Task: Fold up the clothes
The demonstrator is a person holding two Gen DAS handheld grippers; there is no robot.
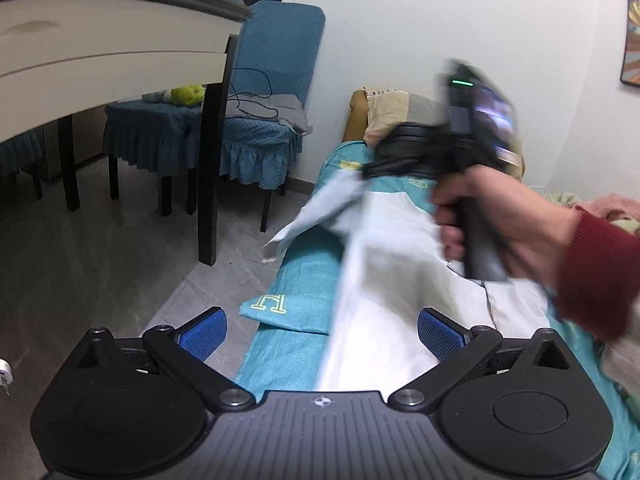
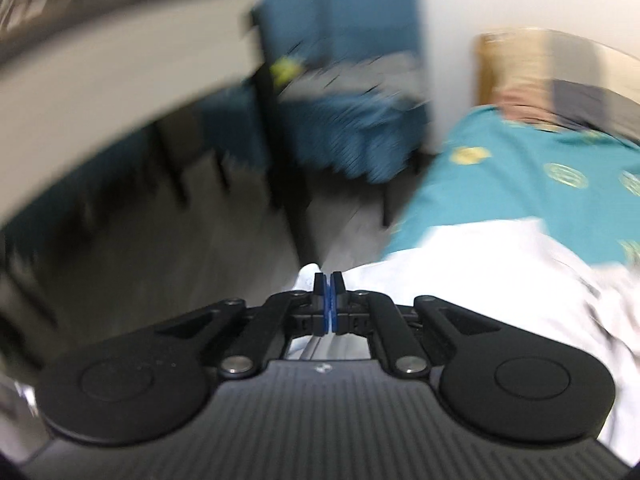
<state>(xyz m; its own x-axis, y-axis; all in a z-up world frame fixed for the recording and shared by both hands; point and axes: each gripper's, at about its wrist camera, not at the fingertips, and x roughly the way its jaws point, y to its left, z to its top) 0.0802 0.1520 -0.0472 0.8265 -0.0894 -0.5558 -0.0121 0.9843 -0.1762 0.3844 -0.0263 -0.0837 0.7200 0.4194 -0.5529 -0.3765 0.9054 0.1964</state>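
A white garment (image 1: pixel 384 280) lies on the teal bedsheet (image 1: pixel 304 276); a pale sleeve or corner of it (image 1: pixel 320 212) is lifted off the bed. My right gripper (image 1: pixel 366 172), blurred and held by a hand (image 1: pixel 500 220) in a red sleeve, pulls that part up. In the right wrist view the right gripper (image 2: pixel 329 300) is shut, with white garment (image 2: pixel 460 280) showing just past and beneath its tips. My left gripper (image 1: pixel 322 334) stands open low over the near end of the garment; its blue pads (image 1: pixel 202 336) touch nothing.
A pillow (image 1: pixel 384 112) lies at the far end of the bed by the white wall. Left of the bed are grey floor (image 1: pixel 100 264), a white table (image 1: pixel 100 40) with dark legs, and blue-covered chairs (image 1: pixel 264 80). Pink cloth (image 1: pixel 612 204) lies at the right edge.
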